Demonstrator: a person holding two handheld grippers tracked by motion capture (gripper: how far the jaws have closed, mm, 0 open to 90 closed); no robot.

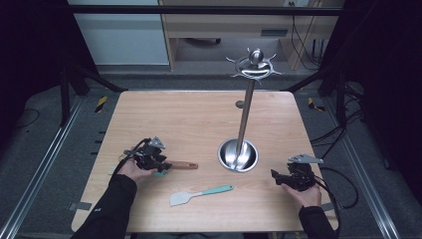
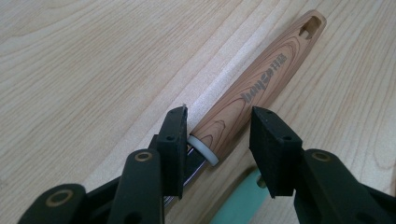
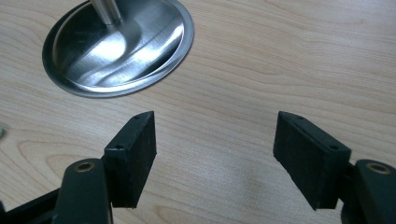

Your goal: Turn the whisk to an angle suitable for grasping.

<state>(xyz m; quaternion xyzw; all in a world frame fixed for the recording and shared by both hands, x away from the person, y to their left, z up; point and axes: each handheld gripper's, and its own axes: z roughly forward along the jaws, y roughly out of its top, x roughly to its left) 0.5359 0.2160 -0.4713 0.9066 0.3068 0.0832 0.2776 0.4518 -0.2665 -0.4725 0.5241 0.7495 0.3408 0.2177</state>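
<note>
Left tool [image 2: 219, 133] low over the bench [image 1: 149, 114], jaws standing partly apart astride the neck of a wood-handled utensil [image 2: 261, 88]; pads flank the white collar where handle meets metal shank, gap visible on the right pad side, so not yet clamped on it as far as I can judge. Utensil lies flat on the bench, long axis running from the tool toward about 1 o'clock in the left gripper view, hanging hole at the far end; in the high view the same handle [image 1: 183, 165] points toward 3 o'clock from the left tool [image 1: 160, 167]. Left hand is plainly the nearer one; coming move turns on closing across that neck, square to the axis. Right tool [image 3: 215, 156] wide open, holding nothing, resting at the bench's right edge [image 1: 286, 177], well apart from the utensil. Teal-handled spatula [image 1: 199, 194] lies between the two hands, near the front edge. Farther off, at 12 o'clock from the spatula, a steel rack [image 1: 245, 114] with round dished base and hooked crown. Count: two utensils, one rack, two tools
</note>
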